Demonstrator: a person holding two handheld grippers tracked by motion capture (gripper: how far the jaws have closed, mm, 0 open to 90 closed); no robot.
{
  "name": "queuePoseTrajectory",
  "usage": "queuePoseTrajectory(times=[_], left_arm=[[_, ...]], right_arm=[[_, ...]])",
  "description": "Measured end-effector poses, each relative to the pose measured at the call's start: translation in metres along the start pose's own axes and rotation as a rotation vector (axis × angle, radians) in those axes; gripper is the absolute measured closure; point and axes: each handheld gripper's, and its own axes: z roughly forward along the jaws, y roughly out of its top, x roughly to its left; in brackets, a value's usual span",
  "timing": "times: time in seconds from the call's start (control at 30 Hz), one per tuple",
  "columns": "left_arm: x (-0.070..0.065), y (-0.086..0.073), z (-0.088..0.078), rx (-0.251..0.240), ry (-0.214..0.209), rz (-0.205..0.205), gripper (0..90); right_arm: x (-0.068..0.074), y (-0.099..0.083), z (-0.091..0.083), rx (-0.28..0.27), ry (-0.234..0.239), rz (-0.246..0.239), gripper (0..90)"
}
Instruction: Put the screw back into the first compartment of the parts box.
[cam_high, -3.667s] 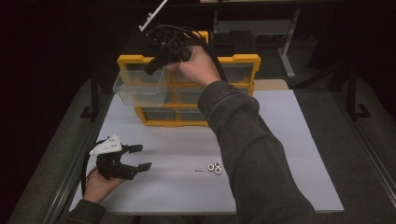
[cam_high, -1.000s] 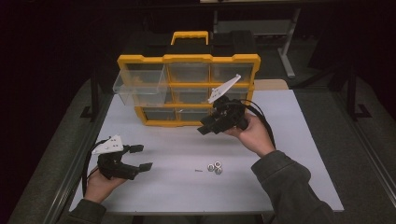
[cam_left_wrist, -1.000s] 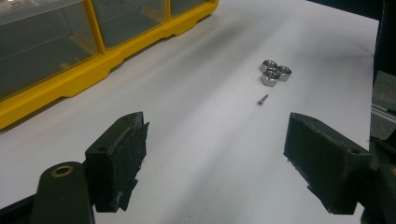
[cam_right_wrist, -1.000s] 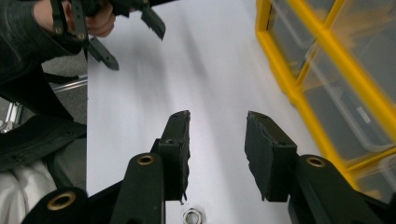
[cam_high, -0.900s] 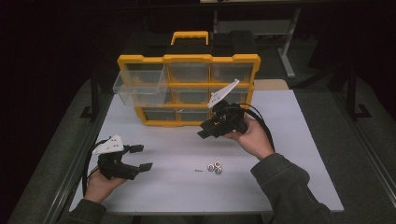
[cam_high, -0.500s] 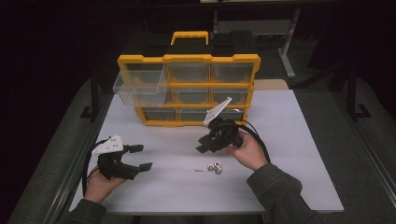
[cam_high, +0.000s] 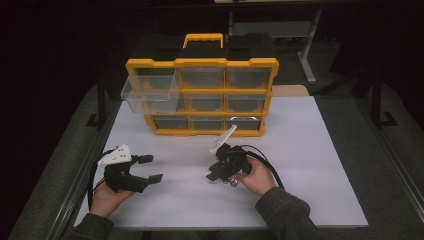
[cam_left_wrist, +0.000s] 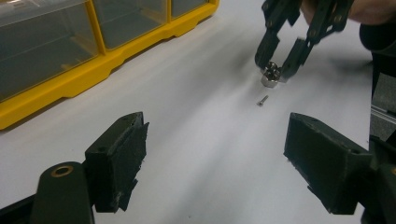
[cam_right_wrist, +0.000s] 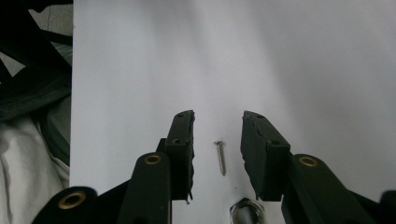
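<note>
Just in front of the yellow plastic drawer organiser (cam_high: 202, 95), right gripper (cam_right_wrist: 217, 140) hangs w/ jaws apart, just been closing, straddling a small silver screw (cam_right_wrist: 220, 157) on white tabletop (cam_high: 310, 150), prob. to pinch it; steel nuts (cam_left_wrist: 271, 74) beside.

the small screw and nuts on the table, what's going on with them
A person holds tongs in each hand. The right tongs have come down over a small screw lying on the white table, their jaws closing either side without touching it. Metal nuts lie beside it. The left tongs rest open nearby. One clear drawer of the yellow organizer stands pulled out.
</note>
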Motion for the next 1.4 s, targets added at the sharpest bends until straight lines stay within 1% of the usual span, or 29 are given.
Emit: queuePoseTrajectory(times=[0.03,0.1,0.13,0.17,0.27,0.33,0.4,0.43,0.47,0.5,0.57,0.6,0.67,0.73,0.77,0.83,0.87,0.93,1.0,1.07,1.13,1.17,1.27,1.3,1.37,1.4], left_arm=[[0.0,0.0,0.0,0.002,0.001,-0.003,20.7],[0.0,0.0,0.0,0.0,0.0,-0.004,20.7],[0.0,0.0,0.0,-0.001,0.0,-0.004,20.6],[0.0,0.0,0.0,-0.001,0.0,-0.004,20.7],[0.001,0.0,-0.001,0.001,0.001,-0.003,20.7],[0.001,0.0,-0.001,-0.003,0.001,-0.005,20.7],[0.001,0.0,-0.001,0.0,0.0,-0.003,20.7],[0.001,0.0,-0.001,0.003,0.0,-0.003,20.7],[0.001,0.0,-0.001,0.003,0.001,-0.002,20.6],[0.001,0.0,-0.001,-0.001,0.002,-0.003,20.7],[0.001,0.0,-0.001,-0.001,0.001,-0.003,20.7],[0.001,0.0,-0.001,-0.002,0.0,-0.006,20.7],[0.001,0.0,-0.001,-0.001,0.001,-0.003,20.7],[0.001,0.0,-0.001,-0.005,0.0,-0.005,20.7],[0.001,0.0,-0.001,-0.005,0.0,-0.004,20.7],[0.001,0.0,-0.001,-0.005,0.0,-0.006,20.7],[0.001,0.0,-0.001,-0.003,0.0,-0.006,20.7],[0.001,0.0,0.0,-0.003,-0.001,-0.008,20.6],[0.001,0.0,0.0,-0.003,-0.001,-0.008,20.6],[0.001,0.0,-0.001,-0.001,-0.002,-0.007,20.6],[0.001,0.0,-0.001,-0.005,-0.002,-0.007,20.5],[0.0,0.0,0.0,-0.014,-0.002,-0.019,20.6],[0.0,0.0,-0.001,-0.009,-0.002,-0.016,20.6],[0.0,0.0,-0.001,-0.011,-0.002,-0.016,20.6],[0.0,0.0,-0.001,-0.007,-0.002,-0.015,20.5],[0.0,0.0,-0.001,-0.003,-0.002,-0.015,20.6]], right_arm=[[0.0,-0.001,0.004,0.008,-0.006,-0.009,63.9],[0.0,-0.003,0.009,0.027,-0.009,-0.001,64.7],[-0.001,-0.005,0.012,0.025,-0.01,-0.009,65.9],[-0.001,-0.006,0.014,0.034,-0.011,-0.002,66.6],[-0.001,-0.006,0.02,0.057,-0.024,-0.01,68.8],[0.0,-0.006,0.023,0.058,-0.027,-0.012,70.1],[0.001,-0.005,0.026,0.071,-0.038,-0.031,70.2],[0.002,-0.005,0.027,0.082,-0.046,-0.032,71.0],[0.002,-0.005,0.029,0.089,-0.053,-0.047,72.3],[0.002,-0.005,0.031,0.084,-0.051,-0.058,74.2],[0.004,-0.007,0.03,0.078,-0.08,-0.062,79.3],[0.004,-0.007,0.03,0.071,-0.088,-0.077,81.0],[0.003,-0.008,0.03,0.069,-0.097,-0.072,83.4],[0.001,-0.008,0.03,0.063,-0.089,-0.071,85.7],[0.0,-0.009,0.03,0.067,-0.076,-0.041,85.8],[-0.003,-0.009,0.03,0.059,-0.054,-0.036,85.9],[-0.004,-0.009,0.03,0.061,-0.042,-0.025,85.9],[-0.007,-0.009,0.03,0.056,-0.03,-0.021,86.0],[-0.008,-0.009,0.027,0.049,-0.026,-0.013,86.0],[-0.011,-0.008,0.022,0.027,-0.014,-0.003,86.0],[-0.014,-0.007,0.015,0.007,-0.005,0.019,86.0],[-0.016,-0.006,0.012,-0.001,0.002,0.028,86.0],[-0.02,-0.002,0.0,-0.021,0.006,0.041,85.9],[-0.021,0.0,-0.006,-0.028,-0.001,0.046,85.9],[-0.022,0.002,-0.015,-0.044,0.007,0.059,85.8],[-0.023,0.004,-0.018,-0.046,0.005,0.057,85.8]])
